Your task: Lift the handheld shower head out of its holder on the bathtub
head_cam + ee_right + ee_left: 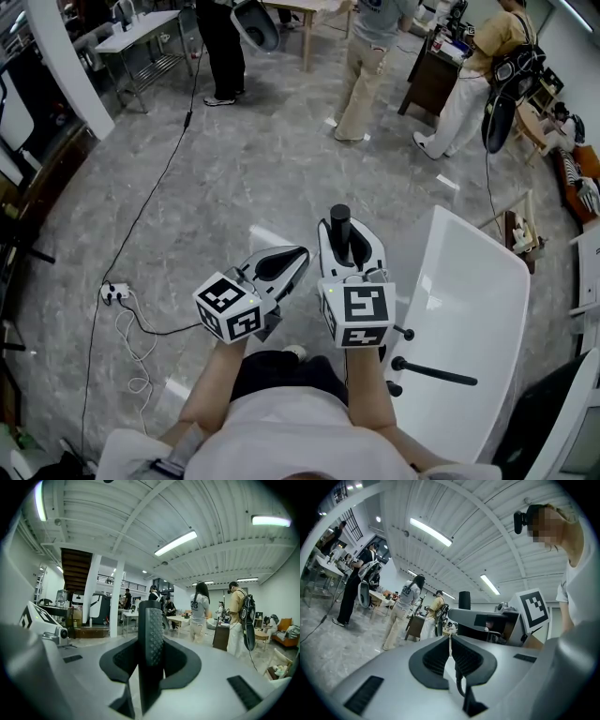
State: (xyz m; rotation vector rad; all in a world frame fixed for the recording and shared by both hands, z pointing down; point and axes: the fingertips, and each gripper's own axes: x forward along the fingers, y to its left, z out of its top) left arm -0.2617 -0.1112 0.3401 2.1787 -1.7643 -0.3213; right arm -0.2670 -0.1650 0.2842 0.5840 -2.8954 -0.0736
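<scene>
Your right tongs (349, 246) pinch black shower head (150, 639) upright, apart from bathtub (469, 291); rim just right. Your left tongs (298, 258) pressed together, empty. Shirt (199, 605) reads 33 or 38. Open floor (244, 178) ahead; cable (155, 192) left.

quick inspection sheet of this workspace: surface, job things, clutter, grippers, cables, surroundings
surface: grey stone floor
job's things: white tub at right, black tap on its rim; black dimpled rod, likely the shower head, upright in the right gripper
clutter: small things on a stand past the tub
grippers: left gripper shut, empty; right gripper shut on the shower head
cables: black cable runs to a power strip; white cable lies loose
surroundings: people standing, tables
</scene>
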